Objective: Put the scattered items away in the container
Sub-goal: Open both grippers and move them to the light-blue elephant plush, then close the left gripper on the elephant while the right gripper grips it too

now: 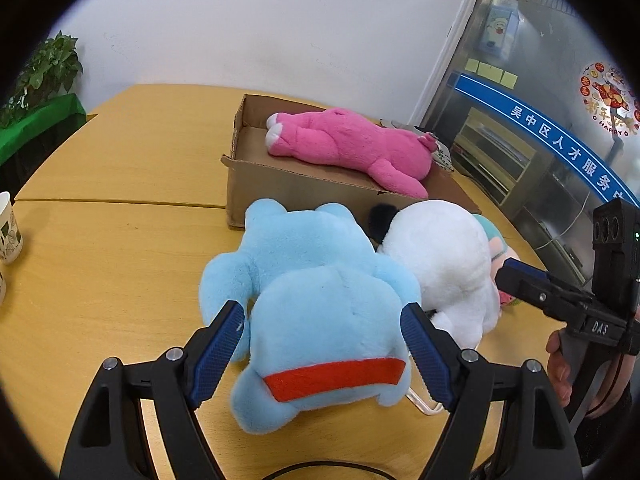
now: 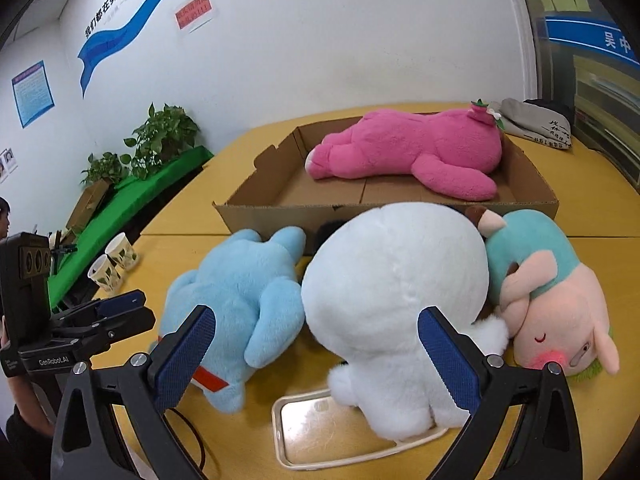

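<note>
Blue plush (image 1: 320,300): lies on the table (image 1: 120,264) just before the box (image 1: 296,188), touching the white plush (image 2: 392,304). My left gripper (image 1: 324,344) straddles its body, fingers spread, pads not pressing yet. I judge it light, soft, compressible; best taken across the torso, squeezed well in, not by a limb.

White plush: beside it, partly over a tray (image 2: 320,436), pig plush (image 2: 552,304) against it. My right gripper (image 2: 316,352) straddles its rump, fingers spread. Rounder, bulkier; fur may slip.

Pink plush (image 2: 408,152): already in the box.
</note>
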Demonstrator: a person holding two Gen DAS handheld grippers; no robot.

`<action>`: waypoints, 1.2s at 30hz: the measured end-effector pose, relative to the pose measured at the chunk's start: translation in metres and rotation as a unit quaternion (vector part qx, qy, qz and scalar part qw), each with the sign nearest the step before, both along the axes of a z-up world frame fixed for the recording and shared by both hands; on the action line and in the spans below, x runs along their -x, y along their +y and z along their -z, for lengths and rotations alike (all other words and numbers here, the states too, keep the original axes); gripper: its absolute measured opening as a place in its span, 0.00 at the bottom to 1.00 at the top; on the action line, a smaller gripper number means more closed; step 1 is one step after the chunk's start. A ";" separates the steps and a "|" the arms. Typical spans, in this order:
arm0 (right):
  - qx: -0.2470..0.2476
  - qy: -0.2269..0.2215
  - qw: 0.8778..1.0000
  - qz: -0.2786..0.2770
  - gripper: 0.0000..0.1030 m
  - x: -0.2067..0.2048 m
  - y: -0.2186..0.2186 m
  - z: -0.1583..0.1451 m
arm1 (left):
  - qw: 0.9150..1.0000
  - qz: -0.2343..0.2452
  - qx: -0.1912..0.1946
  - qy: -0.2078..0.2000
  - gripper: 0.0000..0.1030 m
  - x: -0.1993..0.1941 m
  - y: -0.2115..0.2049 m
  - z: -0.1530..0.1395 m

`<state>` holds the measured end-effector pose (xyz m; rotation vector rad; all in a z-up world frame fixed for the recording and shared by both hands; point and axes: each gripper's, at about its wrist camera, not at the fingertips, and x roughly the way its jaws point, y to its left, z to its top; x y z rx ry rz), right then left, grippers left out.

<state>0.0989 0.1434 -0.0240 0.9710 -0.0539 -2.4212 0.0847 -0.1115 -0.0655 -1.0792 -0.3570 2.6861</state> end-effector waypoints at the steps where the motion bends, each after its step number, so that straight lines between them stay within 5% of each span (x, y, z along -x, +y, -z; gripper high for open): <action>1: -0.003 0.001 1.000 -0.001 1.00 -0.001 -0.001 0.001 | 1.000 -0.003 -0.003 -0.001 0.78 0.000 -0.002 0.001; 22: -0.015 -0.018 0.999 -0.033 1.00 0.002 -0.035 0.020 | 0.999 -0.031 -0.021 -0.020 0.78 0.003 -0.032 0.017; 36: 0.016 -0.082 0.995 -0.052 0.99 0.030 -0.062 0.052 | 0.995 -0.024 -0.075 -0.055 0.77 0.038 -0.070 0.049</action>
